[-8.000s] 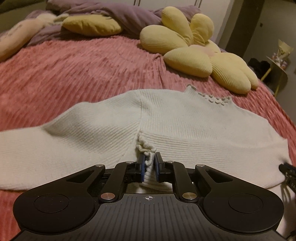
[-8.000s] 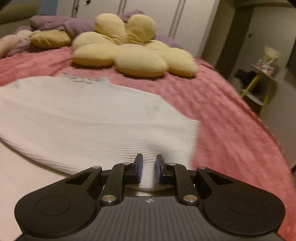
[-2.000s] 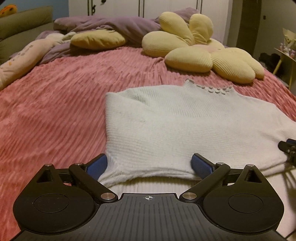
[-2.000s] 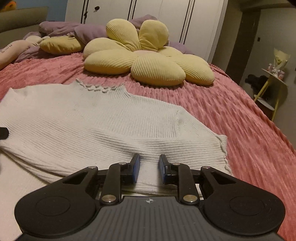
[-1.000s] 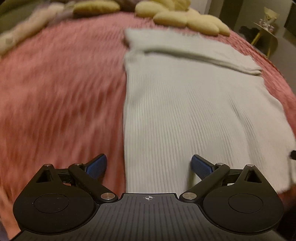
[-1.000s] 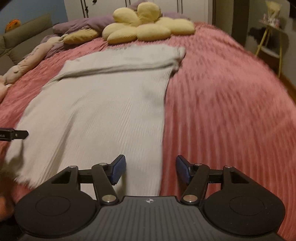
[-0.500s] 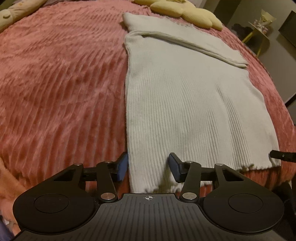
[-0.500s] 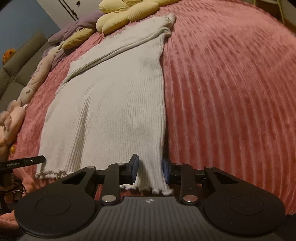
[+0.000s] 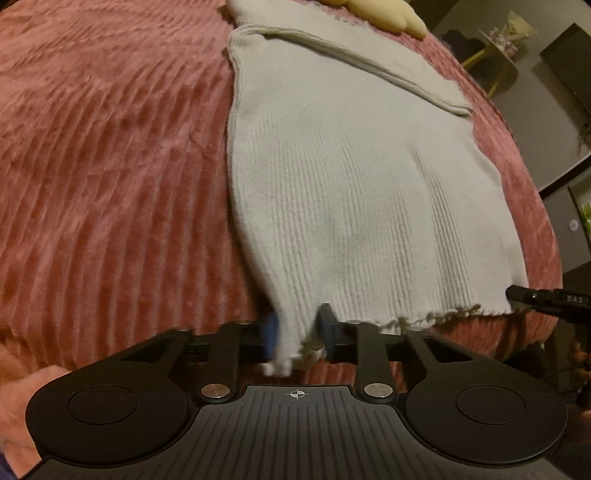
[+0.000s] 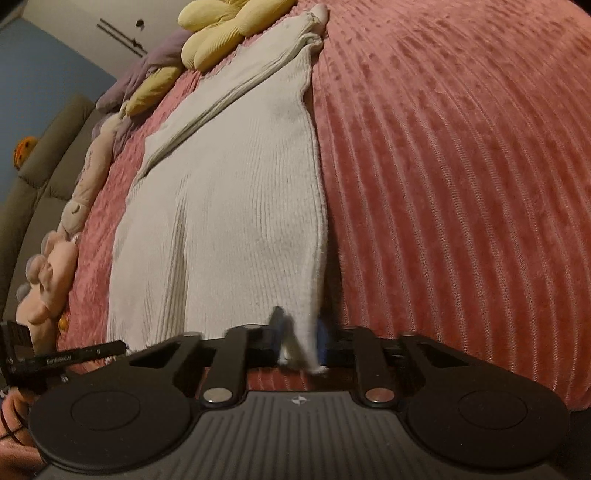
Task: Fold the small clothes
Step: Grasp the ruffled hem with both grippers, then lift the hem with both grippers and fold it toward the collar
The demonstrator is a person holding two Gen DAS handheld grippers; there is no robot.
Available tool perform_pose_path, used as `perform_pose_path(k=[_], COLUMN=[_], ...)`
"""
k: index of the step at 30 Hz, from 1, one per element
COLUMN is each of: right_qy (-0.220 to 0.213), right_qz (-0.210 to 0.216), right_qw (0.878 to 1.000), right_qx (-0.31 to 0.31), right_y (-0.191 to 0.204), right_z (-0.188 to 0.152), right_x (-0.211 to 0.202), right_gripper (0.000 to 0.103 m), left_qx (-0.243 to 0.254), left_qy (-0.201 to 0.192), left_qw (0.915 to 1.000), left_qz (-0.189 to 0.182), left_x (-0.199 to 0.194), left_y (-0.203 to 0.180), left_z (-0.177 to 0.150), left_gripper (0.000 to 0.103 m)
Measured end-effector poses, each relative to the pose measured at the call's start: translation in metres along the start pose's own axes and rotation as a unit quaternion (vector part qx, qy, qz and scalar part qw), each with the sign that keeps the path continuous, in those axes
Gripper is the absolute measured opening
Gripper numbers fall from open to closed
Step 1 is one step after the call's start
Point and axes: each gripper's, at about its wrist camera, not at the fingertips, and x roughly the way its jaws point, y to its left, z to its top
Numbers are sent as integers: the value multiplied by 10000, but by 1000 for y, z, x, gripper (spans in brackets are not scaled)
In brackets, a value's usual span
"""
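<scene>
Bare bedspread (image 9: 110,155) lies wide on my left and on my right (image 10: 461,166), open for passing. Ahead, beyond the sweater (image 9: 351,184), the flower pillow (image 10: 225,26) blocks the far end; plush toys (image 10: 55,266) crowd the left edge.

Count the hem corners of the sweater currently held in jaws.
2: the left gripper holds the sweater's left hem corner, and the right gripper holds its right hem corner.
</scene>
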Motion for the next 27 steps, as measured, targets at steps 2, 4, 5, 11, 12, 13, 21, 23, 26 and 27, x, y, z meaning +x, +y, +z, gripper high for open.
perform_pose_path(k=[2,4,5,11,12,13,21,23,26,27], right_qy=[58,109,123,-122,-216,-348,-1545,-1719,-1782,-1856], right_qz=[68,287,373,844,881,899,220,-114,-504,-605], right_qw=[10000,9994,9991,9955,9951,9948,9867,9830,9807,9783], right_qx=[3,128,178,422,392,341,-444,-634,-620,-693], right_y=[0,-1,-2,7,11,16,58,64,59,60], right_z=[1,4,5,29,36,46,126,142,157,159], right_x=[-2,-3,-4,-6,-6,-6,14,29,40,42], right_gripper=[9,8,8,7,7,7,7,7,10,15], left_qx=[8,-42,-73,-316,-312,-297,-462,-575,-601,-491], left_qy=[4,-49,-107,-966,-1126,-1268,-2089,-2095,-2008,-2029], left_qw=[9999,9996,9992,9919,9903,9890,9766,9750,9763,9761], left_qz=[-106,-282,-382,-767,-745,-698,210,473,544,598], left_x=[-3,-9,-13,-43,-46,-48,-25,-12,0,2], left_y=[0,1,0,-5,-6,-8,-4,2,9,8], left_z=[4,11,13,53,63,75,151,163,169,168], left_gripper=[13,12,12,11,11,11,11,17,26,46])
